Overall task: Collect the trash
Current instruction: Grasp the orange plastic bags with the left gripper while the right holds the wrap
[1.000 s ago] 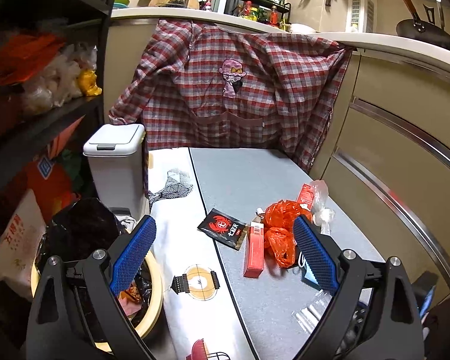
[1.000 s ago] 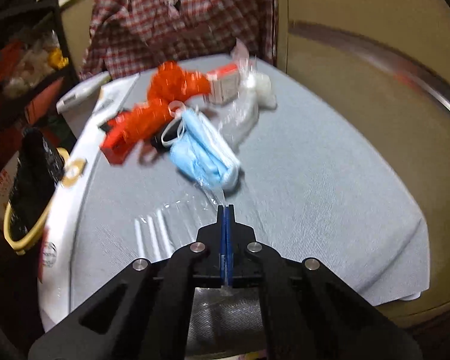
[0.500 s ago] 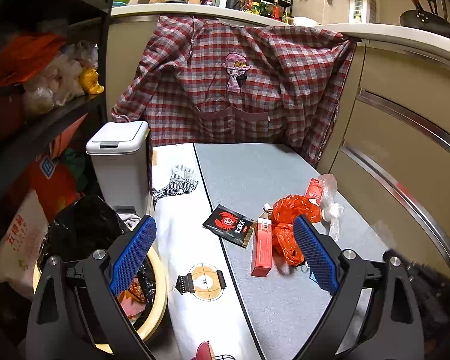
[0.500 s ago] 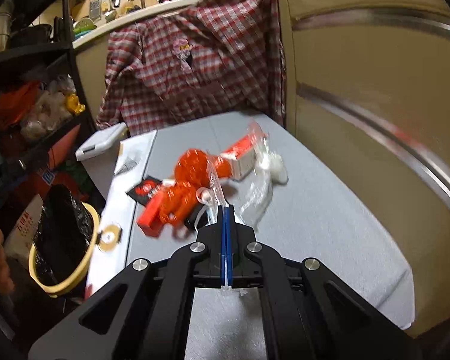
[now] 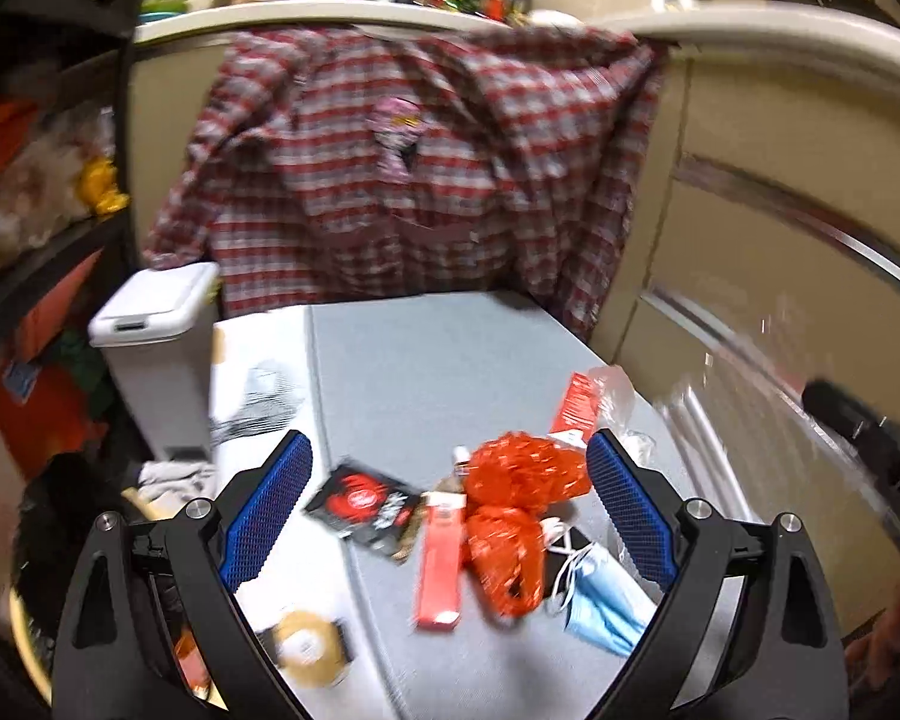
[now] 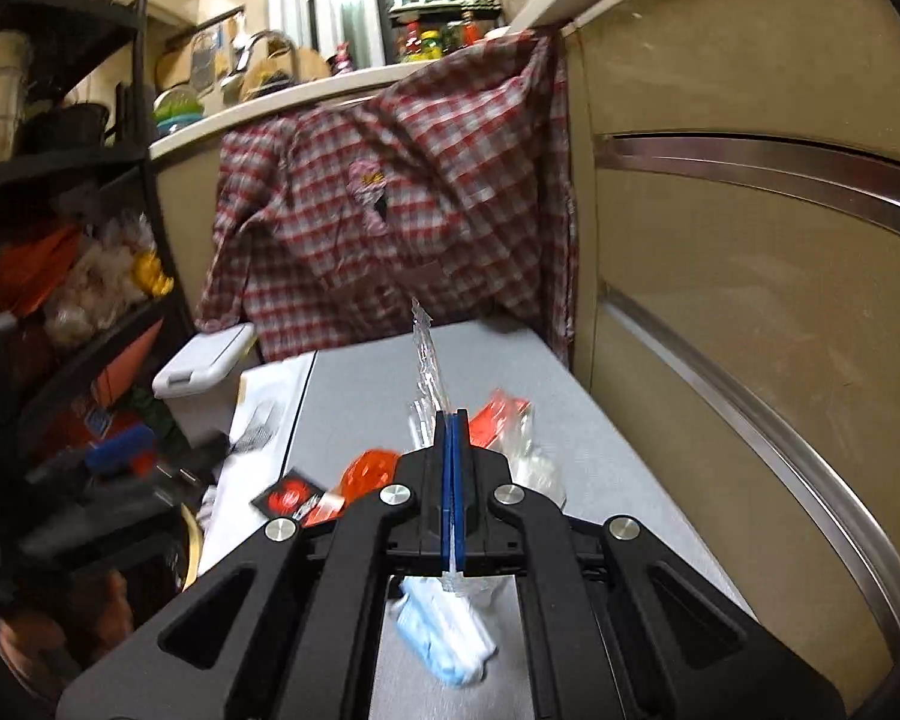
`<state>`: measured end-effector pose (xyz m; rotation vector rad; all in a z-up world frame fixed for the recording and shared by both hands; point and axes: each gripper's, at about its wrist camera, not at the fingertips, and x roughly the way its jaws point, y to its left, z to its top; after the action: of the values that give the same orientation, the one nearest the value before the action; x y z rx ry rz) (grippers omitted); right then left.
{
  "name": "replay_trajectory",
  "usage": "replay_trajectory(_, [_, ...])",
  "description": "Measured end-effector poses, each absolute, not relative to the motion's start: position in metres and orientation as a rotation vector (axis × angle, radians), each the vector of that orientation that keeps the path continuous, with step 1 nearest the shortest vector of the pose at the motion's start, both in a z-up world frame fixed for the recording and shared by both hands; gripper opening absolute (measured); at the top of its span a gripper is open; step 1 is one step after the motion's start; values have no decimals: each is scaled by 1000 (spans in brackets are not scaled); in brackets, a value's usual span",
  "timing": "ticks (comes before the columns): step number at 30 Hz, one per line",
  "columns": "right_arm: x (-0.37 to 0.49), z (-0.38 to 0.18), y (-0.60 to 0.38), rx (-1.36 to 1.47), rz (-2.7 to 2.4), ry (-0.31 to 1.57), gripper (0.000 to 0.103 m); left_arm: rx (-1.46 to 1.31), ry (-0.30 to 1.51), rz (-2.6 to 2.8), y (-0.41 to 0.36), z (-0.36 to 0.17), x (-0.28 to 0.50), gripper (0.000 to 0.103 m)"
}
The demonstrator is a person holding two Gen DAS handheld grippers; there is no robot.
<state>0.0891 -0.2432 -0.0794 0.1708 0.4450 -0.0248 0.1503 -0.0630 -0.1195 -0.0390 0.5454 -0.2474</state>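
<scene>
My left gripper (image 5: 447, 510) is open, low over a heap of trash on the grey table (image 5: 450, 360): an orange plastic bag (image 5: 522, 504), a red box (image 5: 441, 564), a black sachet (image 5: 360, 501) and a blue face mask (image 5: 600, 594). None of it touches the blue pads (image 5: 264, 510). My right gripper (image 6: 453, 420) is shut on a clear plastic wrapper (image 6: 426, 354), held up above the table. In the left wrist view the wrapper (image 5: 696, 414) hangs blurred at the right. The mask (image 6: 444, 636) lies under the right gripper.
A white lidded bin (image 5: 156, 306) stands left of the table. In front of it is a yellow-rimmed basket lined with a black bag (image 5: 54, 498). A plaid shirt (image 5: 426, 180) hangs behind the table, beige cabinet fronts (image 6: 750, 300) close the right side, dark shelves (image 6: 60, 180) the left.
My right gripper has risen, lifting the clear wrapper off the table. My left gripper has slid right, so the trash heap now lies between its fingers.
</scene>
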Motion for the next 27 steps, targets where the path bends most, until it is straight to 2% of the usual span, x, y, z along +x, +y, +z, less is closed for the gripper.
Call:
replay_trajectory(4, [108, -96, -250, 194, -48, 496, 1, -43, 594, -301, -85, -148, 179, 89])
replay_trajectory(9, [127, -113, -260, 213, -78, 549, 1, -48, 674, -358, -105, -177, 215, 67])
replay_trajectory(15, [132, -124, -268, 216, -103, 579, 1, -29, 724, -397, -122, -196, 237, 65])
replay_trajectory(17, [134, -127, -269, 214, -104, 590, 1, -26, 749, -397, -123, -202, 241, 52])
replay_trajectory(21, [135, -127, -269, 211, -105, 591, 1, -36, 714, -404, -116, -194, 232, 39])
replay_trajectory(27, [129, -120, -268, 231, -109, 563, 1, -41, 646, -366, -99, -160, 209, 36])
